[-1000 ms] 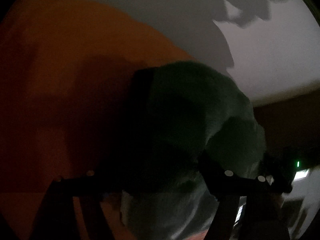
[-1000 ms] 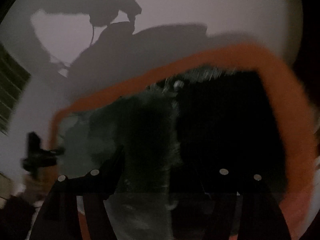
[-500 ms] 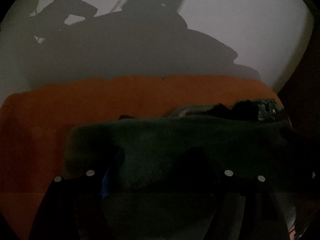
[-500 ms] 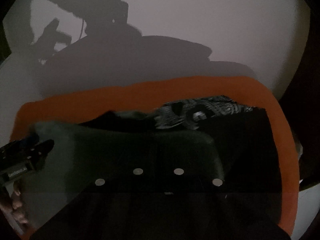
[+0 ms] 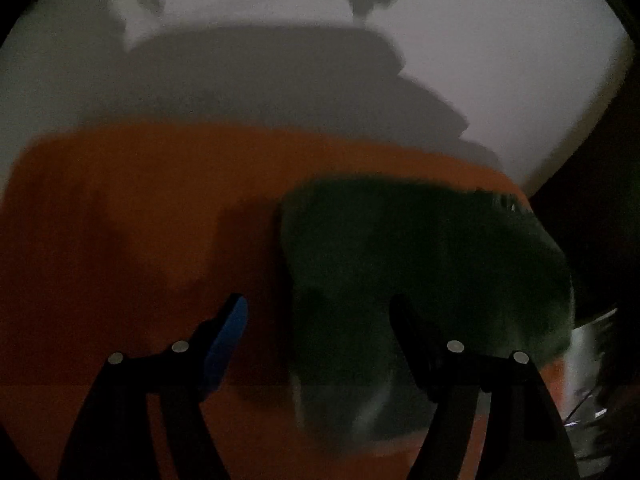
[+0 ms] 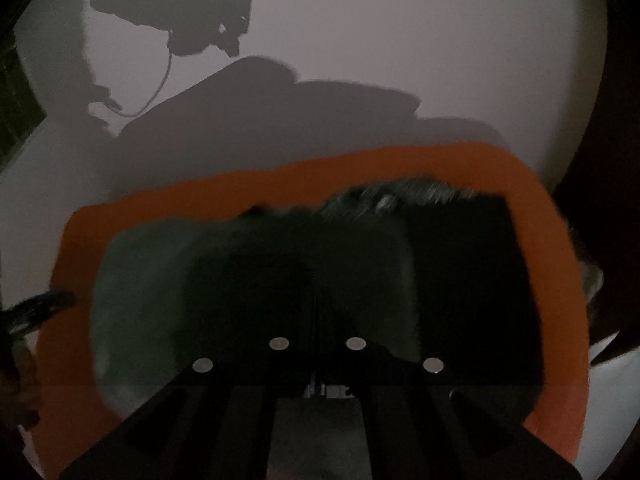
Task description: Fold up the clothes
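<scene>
A folded dark green garment (image 5: 420, 264) lies on an orange cloth (image 5: 132, 220). My left gripper (image 5: 318, 320) hovers open over the garment's left edge. Its blue-padded finger (image 5: 228, 332) is above the orange cloth and the other finger is above the green fabric, with neither pressing. In the right wrist view the green garment (image 6: 140, 300) fills the lower middle, and my right gripper (image 6: 317, 320) is shut over it. Darkness hides whether any fabric is pinched. The left gripper (image 6: 40, 308) shows at the left edge.
A black garment (image 6: 460, 280) lies right of the green one, with a patterned piece (image 6: 400, 196) behind them. The orange cloth (image 6: 560, 280) sits on a white surface (image 6: 400, 60) crossed by shadows. A shiny metal object (image 5: 588, 352) stands at the right. The light is dim.
The right gripper's jaws went from open to shut over the green garment. The left gripper stayed open and swung off to the garment's left edge, so the garment now sits right of centre.
</scene>
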A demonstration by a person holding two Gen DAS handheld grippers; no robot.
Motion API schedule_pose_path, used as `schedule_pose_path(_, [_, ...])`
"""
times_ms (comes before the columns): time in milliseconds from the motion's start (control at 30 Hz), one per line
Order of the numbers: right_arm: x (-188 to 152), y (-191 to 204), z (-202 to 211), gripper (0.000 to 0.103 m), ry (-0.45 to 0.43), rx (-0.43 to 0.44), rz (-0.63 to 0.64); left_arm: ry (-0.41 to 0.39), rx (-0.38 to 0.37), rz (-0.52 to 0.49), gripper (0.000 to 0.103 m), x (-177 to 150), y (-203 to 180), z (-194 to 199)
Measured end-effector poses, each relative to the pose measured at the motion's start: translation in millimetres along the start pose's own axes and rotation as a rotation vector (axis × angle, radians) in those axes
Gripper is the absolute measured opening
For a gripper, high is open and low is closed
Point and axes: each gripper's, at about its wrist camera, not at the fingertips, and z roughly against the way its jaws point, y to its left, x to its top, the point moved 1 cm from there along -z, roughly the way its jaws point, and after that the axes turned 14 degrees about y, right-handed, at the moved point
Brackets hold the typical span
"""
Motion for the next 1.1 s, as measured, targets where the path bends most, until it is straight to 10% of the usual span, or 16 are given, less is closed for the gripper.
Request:
schedule_pose_path(167, [-61,-4,-33,0.0,0.14,-0.099,-0.01,0.114,-0.109,0.027,0.075,-54,17,-27])
schedule_pose_path(400, [-95,-21,3,0.002,0.17,-0.081,-0.094,0.133,-0.058,-0.164,0.075,-122,2,-42])
schedule_pose_path(733, [-47,85,-7,0.002,0.182,0.096,0.067,-0.11,0.108,-0.279,0.073,-109,-41,-74])
schedule_pose_path(900, [-20,132,-17,0.002,0.192,0.082,0.157,-0.206,0.118,-0.35,0.018,-111,-57,-73])
schedule_pose_path(1100, [26,192,-51,0.002,0.257,0.21,0.312,-0.219,0.066,-0.306,0.016,-129,-57,-65])
